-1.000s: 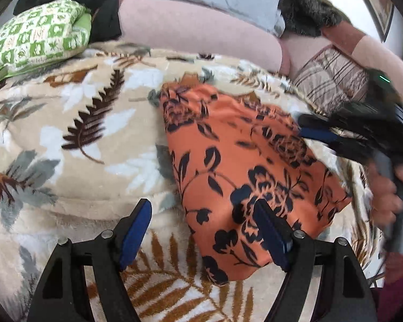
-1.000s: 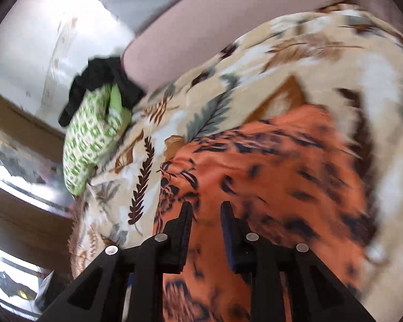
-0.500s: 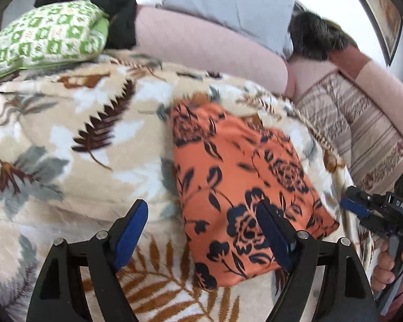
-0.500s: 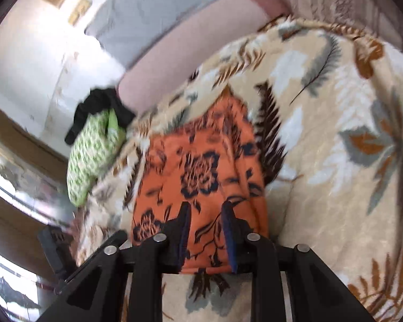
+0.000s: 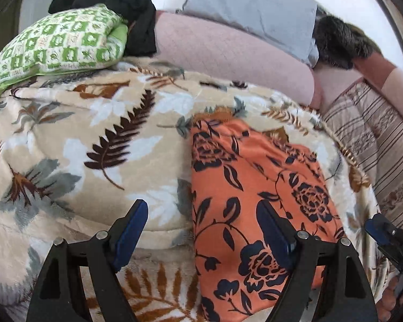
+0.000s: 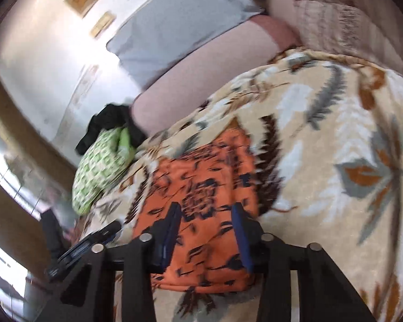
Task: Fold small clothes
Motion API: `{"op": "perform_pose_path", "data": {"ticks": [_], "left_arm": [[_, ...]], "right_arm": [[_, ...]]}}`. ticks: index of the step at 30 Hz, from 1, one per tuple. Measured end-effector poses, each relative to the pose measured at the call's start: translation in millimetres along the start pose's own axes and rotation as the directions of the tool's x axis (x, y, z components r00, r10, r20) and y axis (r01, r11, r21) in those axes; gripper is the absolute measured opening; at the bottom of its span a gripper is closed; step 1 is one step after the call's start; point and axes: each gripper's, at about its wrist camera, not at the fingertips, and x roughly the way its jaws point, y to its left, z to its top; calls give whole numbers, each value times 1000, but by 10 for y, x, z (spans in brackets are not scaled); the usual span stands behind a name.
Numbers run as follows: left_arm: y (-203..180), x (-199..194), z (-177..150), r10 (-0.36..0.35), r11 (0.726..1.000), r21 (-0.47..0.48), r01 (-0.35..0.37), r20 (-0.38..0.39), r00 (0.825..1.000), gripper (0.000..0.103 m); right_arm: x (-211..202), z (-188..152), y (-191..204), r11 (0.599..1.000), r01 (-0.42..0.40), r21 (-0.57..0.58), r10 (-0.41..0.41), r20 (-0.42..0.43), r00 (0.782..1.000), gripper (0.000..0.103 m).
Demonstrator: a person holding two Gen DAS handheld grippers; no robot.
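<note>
Orange floral garment (image 5: 255, 193) now released, right claw (image 6: 207, 230) closing from wider, empty; left claw (image 5: 201, 228) wide.

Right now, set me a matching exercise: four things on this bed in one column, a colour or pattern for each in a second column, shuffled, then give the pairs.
Things:
1. folded garment
2. blanket
3. pillow
4. crumpled cloth behind the pillow

Colours:
A. green and white checks
B. plain black
C. orange with dark flowers
D. beige with leaf print

Pairs: 1-C, 2-D, 3-A, 4-B
</note>
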Motion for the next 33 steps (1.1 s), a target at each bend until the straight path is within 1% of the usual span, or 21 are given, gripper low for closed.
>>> {"op": "perform_pose_path", "data": {"ticks": [2, 4, 5, 6, 7, 9, 10, 12, 15, 16, 18, 20, 22, 24, 27, 29, 30, 33], "left_arm": [[-62, 160, -36, 37, 999, 34, -34, -73, 997, 83], [-99, 308, -91, 72, 996, 70, -63, -128, 989, 84], [-85, 352, -118, 60, 997, 64, -52, -140, 988, 85], [-51, 351, -114, 44, 998, 38, -39, -139, 989, 85], [-21, 343, -104, 35, 999, 17, -32, -145, 989, 85], [37, 299, -73, 9, 1000, -11, -11, -147, 989, 85], [53, 268, -66, 10, 1000, -13, -11, -134, 991, 85], [52, 170, -41, 31, 999, -13, -32, -86, 996, 85], [43, 20, 3, 16, 1000, -2, -17, -33, 999, 85], [40, -16, 11, 17, 1000, 2, -17, -21, 1000, 85], [4, -114, 16, 24, 999, 26, -24, 16, 1000, 85], [-52, -166, 19, 56, 996, 65, -59, 42, 998, 85], [-119, -188, 5, 134, 984, 107, -141, 72, 988, 85], [-137, -207, -6, 190, 971, 127, -201, 91, 978, 85], [-155, -226, -15, 235, 958, 144, -250, 112, 965, 85], [-146, -247, -22, 257, 951, 145, -274, 123, 958, 85], [-138, -253, -20, 263, 949, 144, -280, 126, 956, 85], [-110, -257, -9, 268, 950, 130, -283, 122, 956, 85]], "right_arm": [[99, -59, 84, 999, 4, -31, -5, -37, 999, 40], [274, -119, 98, 999, 26, -46, -30, -104, 994, 40], [436, -179, 58, 997, 67, -42, -74, -176, 982, 41], [577, -232, 2, 993, 112, -44, -119, -236, 964, 41], [642, -259, -31, 990, 132, -58, -142, -253, 957, 41], [586, -190, -13, 993, 107, -54, -117, -237, 965, 41], [528, -147, -26, 997, 76, -30, -81, -223, 971, 41], [421, -80, -86, 999, 51, 10, -48, -181, 982, 41], [289, 12, -155, 999, 37, 36, -32, -125, 992, 41], [243, 49, -187, 998, 36, 43, -31, -101, 994, 41], [181, 104, -248, 997, 11, 74, -5, -79, 997, 41], [125, 134, -275, 995, -1, 97, 6, -53, 999, 41], [56, 164, -230, 998, 10, 67, -8, -29, 1000, 42], [18, 196, -169, 999, 28, 27, -27, -11, 1000, 48], [11, 166, -98, 1000, 23, 8, -23, -9, 1000, 49], [23, 140, -43, 999, 36, -19, -36, -11, 999, 50], [27, 134, -28, 999, 40, -25, -40, -11, 999, 52], [56, 118, -6, 999, 37, -30, -38, -22, 999, 53]]}}
